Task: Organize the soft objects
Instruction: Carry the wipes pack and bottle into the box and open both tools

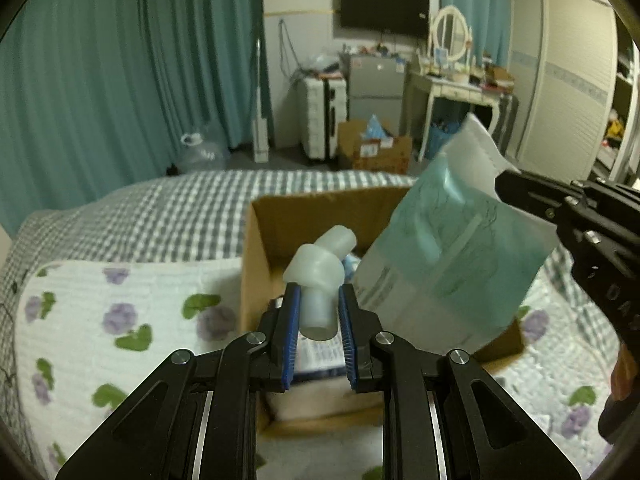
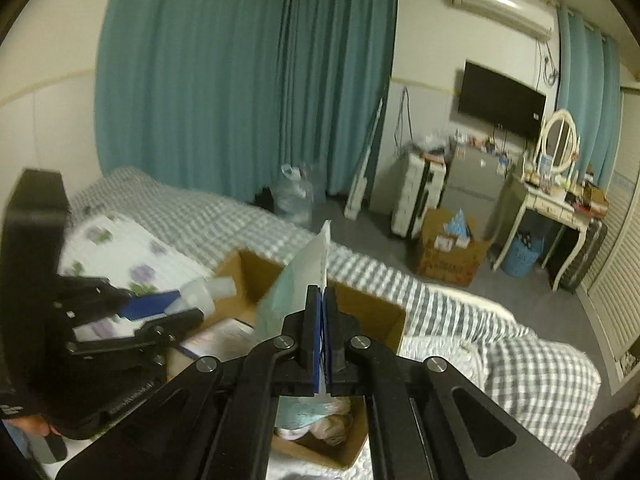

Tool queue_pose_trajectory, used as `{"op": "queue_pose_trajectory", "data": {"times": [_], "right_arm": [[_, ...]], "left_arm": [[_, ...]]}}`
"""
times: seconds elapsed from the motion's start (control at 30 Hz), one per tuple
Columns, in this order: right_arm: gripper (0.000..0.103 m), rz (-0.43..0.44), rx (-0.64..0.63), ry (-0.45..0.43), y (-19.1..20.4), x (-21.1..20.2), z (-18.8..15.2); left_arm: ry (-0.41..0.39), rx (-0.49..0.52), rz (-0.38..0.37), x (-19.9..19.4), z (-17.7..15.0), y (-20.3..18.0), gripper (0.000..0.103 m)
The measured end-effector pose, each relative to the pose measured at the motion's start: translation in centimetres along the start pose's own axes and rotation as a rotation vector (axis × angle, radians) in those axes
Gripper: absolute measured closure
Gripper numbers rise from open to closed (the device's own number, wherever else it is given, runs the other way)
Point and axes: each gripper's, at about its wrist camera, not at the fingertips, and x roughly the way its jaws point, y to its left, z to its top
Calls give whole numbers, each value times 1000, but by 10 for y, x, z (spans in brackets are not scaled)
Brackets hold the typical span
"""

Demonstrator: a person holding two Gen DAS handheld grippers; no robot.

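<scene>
Two soft things hang over the open cardboard box (image 1: 256,240) on the bed (image 1: 160,208): a translucent white elbow-shaped piece (image 1: 320,276) sits between the blue pads of the left gripper (image 1: 319,312), clamped by its lower stem. A teal and white pouch (image 1: 448,248) is pinched at its top edge in the tightly closed right gripper (image 2: 321,320). Blurred packets, perhaps boxes, lie inside.

A cardboard box (image 1: 304,216) sits on the bed (image 1: 160,208), pouch (image 1: 452,248) above it.

box (image 1: 256,240) mouth is half blocked by the hanging pouch (image 1: 452,248) on its right; left side over the quilt (image 1: 120,300) is wide open
</scene>
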Motion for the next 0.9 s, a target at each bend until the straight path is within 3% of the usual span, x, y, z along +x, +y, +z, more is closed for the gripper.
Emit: {"op": "queue_pose_trajectory", "data": {"times": [0.1,0.3,0.47,0.53,0.6,0.63,0.7,0.77,0.9], "right_arm": [[102,-41,-9,58,-11,39,-17],[102,-43,25,136,-28,85,-43],[101,-56,41,76,-29,75,-44],[92,-71,50,61,-29,67,-39],[43,-82,53,65,-29,57,-35],[39,-84,57,56,-28,51,-32],[38,-88,57,31,-28,32,-26],[37,-106,47,27,-26,13,-19],[22,-146,30,-12,-23,-40,-1]], "left_arm": [[21,14,1,24,-1,-2,85],[31,30,-10,40,-1,-8,82],[28,45,15,33,-4,-13,77],[34,51,25,28,-3,-13,76],[20,53,51,13,-3,-15,67],[15,53,57,5,-2,-15,62],[-1,44,61,-13,0,-13,41],[-38,36,60,-39,2,-12,38],[-84,29,52,-93,7,-12,36]]}}
